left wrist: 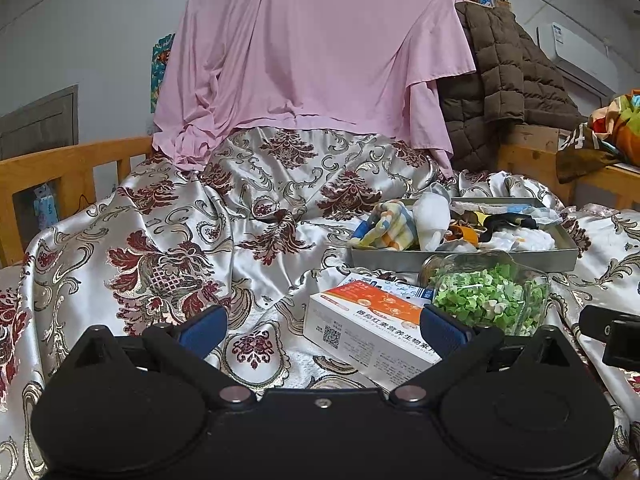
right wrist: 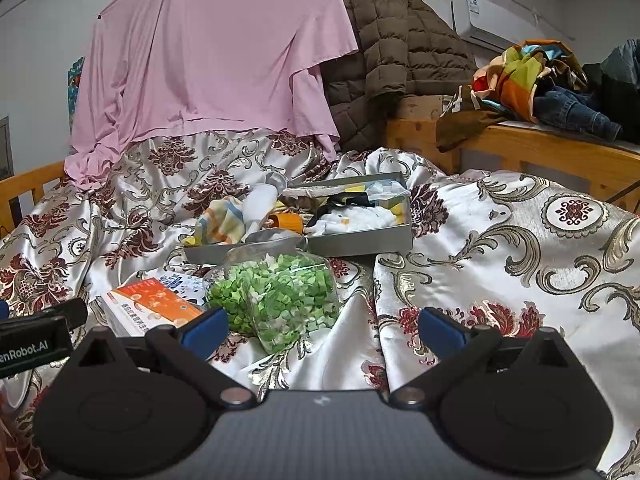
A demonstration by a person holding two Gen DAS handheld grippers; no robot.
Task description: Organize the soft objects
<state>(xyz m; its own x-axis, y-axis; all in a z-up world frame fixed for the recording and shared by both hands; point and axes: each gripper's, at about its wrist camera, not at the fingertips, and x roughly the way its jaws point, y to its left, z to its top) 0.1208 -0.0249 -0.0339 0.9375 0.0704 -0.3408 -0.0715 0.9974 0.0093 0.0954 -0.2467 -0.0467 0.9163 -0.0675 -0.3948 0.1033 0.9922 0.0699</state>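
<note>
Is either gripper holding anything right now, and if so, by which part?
Nothing is held. The left gripper and the right gripper are both open, with only the patterned bedspread between their fingers.

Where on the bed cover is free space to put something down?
Free: the cover right of the tray, and the cover left of the box. Crowded: the tray, box and jar sit close together.

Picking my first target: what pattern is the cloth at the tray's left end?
Pastel checks in yellow, blue, orange and white on the cloth; clearest in the left wrist view.
</note>
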